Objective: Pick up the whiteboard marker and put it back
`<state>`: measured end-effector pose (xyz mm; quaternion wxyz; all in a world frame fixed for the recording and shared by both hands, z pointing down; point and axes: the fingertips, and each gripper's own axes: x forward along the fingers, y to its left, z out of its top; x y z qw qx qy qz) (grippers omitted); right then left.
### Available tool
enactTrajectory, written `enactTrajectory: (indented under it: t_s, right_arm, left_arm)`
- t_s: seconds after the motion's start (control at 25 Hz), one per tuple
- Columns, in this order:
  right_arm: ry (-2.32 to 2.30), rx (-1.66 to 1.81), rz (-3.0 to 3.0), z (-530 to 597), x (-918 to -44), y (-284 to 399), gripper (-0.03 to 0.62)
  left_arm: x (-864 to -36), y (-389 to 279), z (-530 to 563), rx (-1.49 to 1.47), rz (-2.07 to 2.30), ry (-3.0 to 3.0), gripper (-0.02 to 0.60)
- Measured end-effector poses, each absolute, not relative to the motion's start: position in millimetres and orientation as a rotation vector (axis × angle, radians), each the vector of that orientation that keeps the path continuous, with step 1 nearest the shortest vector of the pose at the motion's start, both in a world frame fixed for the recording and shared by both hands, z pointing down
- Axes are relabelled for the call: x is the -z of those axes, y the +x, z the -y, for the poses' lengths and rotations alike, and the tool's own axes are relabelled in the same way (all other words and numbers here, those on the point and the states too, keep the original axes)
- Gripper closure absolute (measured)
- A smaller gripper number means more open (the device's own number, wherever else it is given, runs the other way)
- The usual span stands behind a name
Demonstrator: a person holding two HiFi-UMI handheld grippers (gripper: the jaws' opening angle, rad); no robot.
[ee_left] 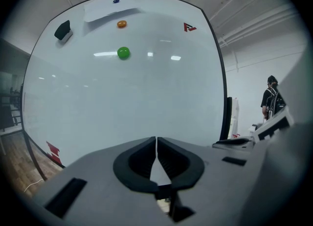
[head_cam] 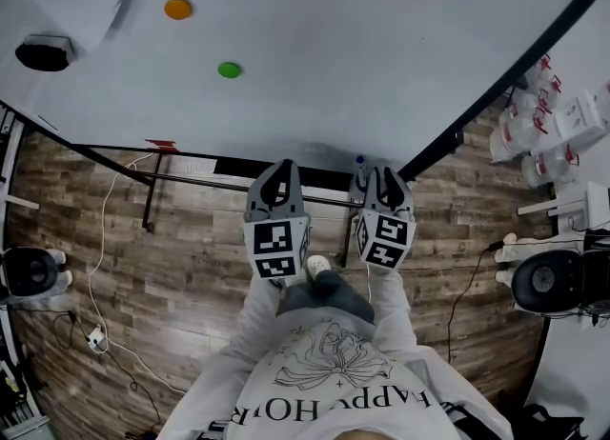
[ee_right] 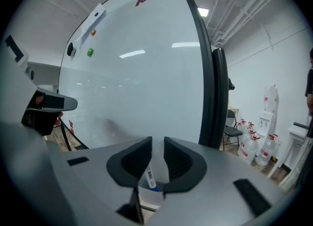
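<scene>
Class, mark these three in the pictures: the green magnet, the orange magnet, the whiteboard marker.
green magnet (head_cam: 229, 70), head view, its centre.
orange magnet (head_cam: 177, 9), head view, its centre.
whiteboard marker (ee_right: 150, 177), right gripper view, its labelled barrel.

Glossy smooth whiteboard (head_cam: 315, 29), wood-grain plank floor (head_cam: 191, 257), matt grey plastic left gripper (ee_left: 156, 142).

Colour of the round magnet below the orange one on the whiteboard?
The magnet is green; the left gripper view shows it best.

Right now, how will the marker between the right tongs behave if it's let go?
The whiteboard marker looks round and smooth, so it will probably roll or slip. Its slim barrel likely stays stiff and light. The right tongs stand apart around it.
</scene>
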<state>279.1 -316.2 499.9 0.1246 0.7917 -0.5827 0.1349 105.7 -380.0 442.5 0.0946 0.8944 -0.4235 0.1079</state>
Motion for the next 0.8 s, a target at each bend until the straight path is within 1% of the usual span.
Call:
enactTrajectory:
  t_s: [0.12, 0.2, 0.8]
  right_arm:
    - [2.335, -0.34, 1.711, 312.3, -482.2, 278.7, 0.547]
    - [2.344, -0.313, 1.73, 310.4, -470.7, 277.8, 0.56]
    - [2.388, -0.227, 1.806, 296.3, -427.1, 272.9, 0.586]
  left_arm:
    - [-436.5, 102.0, 376.9, -0.305, 1.271, 2.656, 0.571]
    - [-431.6, 99.1, 375.0, -0.289, 1.285, 2.657, 0.571]
    - [-401.9, 89.4, 363.9, -0.207, 1.343, 2.683, 0.571]
